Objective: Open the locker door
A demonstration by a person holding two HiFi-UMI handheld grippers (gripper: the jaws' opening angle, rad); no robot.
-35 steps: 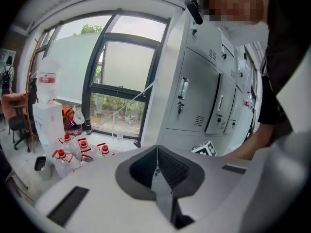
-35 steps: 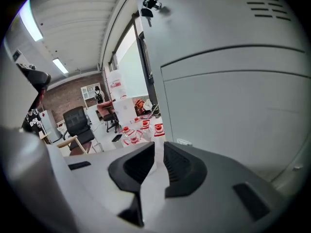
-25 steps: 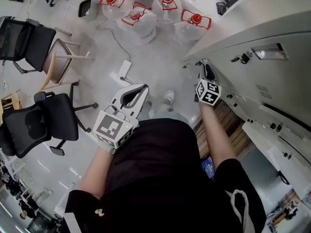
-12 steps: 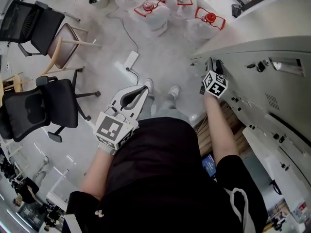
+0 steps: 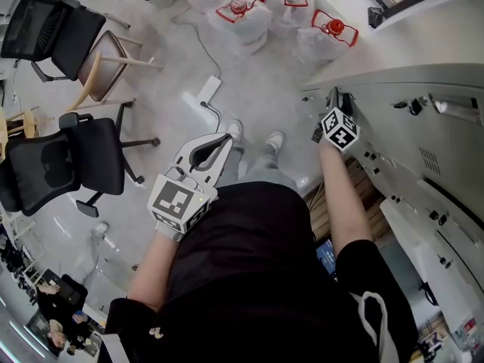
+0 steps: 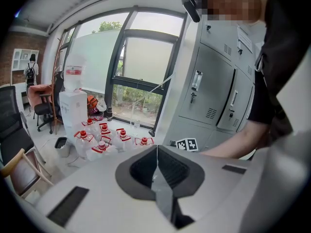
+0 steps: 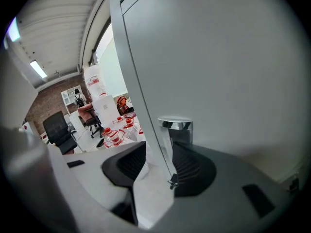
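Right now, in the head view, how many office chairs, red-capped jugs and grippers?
Office chairs: 2
Red-capped jugs: 4 in frame; more may be cut off
Grippers: 2 (left gripper, right gripper)
Total: 8

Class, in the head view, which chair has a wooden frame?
The tan-seated chair, between the mesh-backed office chair and the padded office chair. Those two are all black; it alone has pale wooden legs.
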